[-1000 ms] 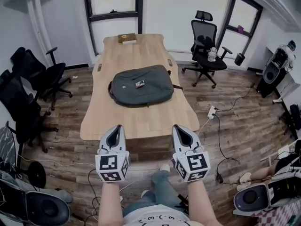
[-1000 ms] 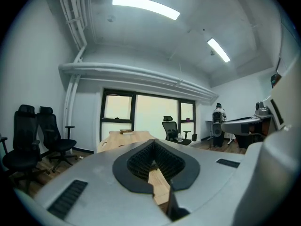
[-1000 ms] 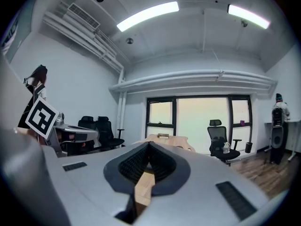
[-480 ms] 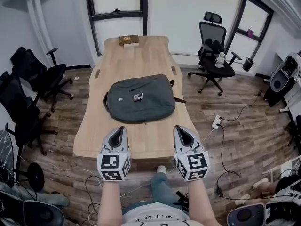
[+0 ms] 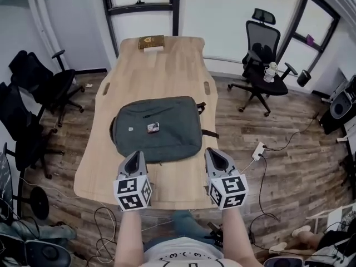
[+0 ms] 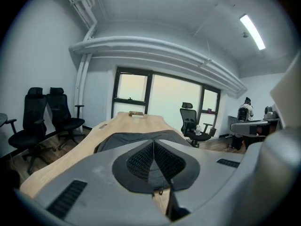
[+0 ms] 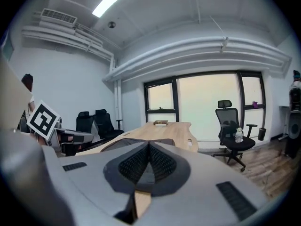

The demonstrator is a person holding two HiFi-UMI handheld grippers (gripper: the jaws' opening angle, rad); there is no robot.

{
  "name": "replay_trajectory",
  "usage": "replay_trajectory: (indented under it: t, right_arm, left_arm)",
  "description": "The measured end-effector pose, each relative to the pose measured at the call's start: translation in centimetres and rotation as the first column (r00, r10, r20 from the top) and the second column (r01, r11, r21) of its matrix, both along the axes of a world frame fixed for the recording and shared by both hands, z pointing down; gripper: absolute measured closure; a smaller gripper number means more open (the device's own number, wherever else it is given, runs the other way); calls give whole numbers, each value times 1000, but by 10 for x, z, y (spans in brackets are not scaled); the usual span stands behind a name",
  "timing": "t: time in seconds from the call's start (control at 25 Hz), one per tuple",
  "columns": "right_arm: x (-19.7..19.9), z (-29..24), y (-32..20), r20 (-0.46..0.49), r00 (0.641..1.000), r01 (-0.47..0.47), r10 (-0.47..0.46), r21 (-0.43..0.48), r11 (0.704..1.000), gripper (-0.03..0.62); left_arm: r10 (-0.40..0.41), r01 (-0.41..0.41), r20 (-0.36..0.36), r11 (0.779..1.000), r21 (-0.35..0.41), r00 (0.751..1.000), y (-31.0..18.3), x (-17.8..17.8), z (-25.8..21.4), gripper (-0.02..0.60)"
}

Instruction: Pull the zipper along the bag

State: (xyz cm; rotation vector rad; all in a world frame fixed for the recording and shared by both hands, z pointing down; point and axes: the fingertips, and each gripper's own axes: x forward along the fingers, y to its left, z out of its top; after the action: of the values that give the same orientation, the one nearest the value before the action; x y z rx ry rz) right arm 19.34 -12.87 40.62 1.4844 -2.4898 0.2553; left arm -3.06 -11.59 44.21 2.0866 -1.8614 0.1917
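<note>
A dark grey-green bag [image 5: 157, 129] lies flat on the long wooden table [image 5: 153, 65], with a small tag on its top. Its zipper runs round the rim; no puller can be made out. My left gripper [image 5: 135, 159] is shut and empty, its tips just at the bag's near edge in the head view. My right gripper [image 5: 214, 156] is shut and empty too, beside the bag's near right corner. In the left gripper view the bag [image 6: 127, 138] shows beyond the closed left gripper [image 6: 154, 144]. The right gripper view shows the bag [image 7: 120, 143] past the closed right gripper [image 7: 148, 145].
A small brown box [image 5: 151, 41] sits at the table's far end. Black office chairs [image 5: 41, 88] stand to the left, another chair [image 5: 263, 57] with a bottle to the right. A power strip and cables [image 5: 260, 149] lie on the wooden floor.
Both grippers, still shut, have moved forward from short of the table's near edge to over the table, right up to the bag's near side.
</note>
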Motion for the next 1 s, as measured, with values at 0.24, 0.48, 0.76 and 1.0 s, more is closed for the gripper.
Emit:
replay_trajectory:
  t: [0.24,0.48,0.76,1.0]
  right_arm:
    - [7,25,-44,-3,999,47,-47,-57,997,542]
    - [10,53,-54,-20,998,62,-65,-128,990,528]
    - [10,78,-56,-34,994,99,-107,-185,978,525]
    - [-3,105,-63,-87,985,128,-152,-234,964,539]
  left_arm:
    - [-35,28,-53,992,-122,998,-20,13,39,436]
    - [-59,45,-67,980,-193,996,-16,23,72,440]
    - [-33,22,-30,950,-312,999,-3,46,120,460]
    - [20,-26,-19,909,-417,1000,2,61,168,460]
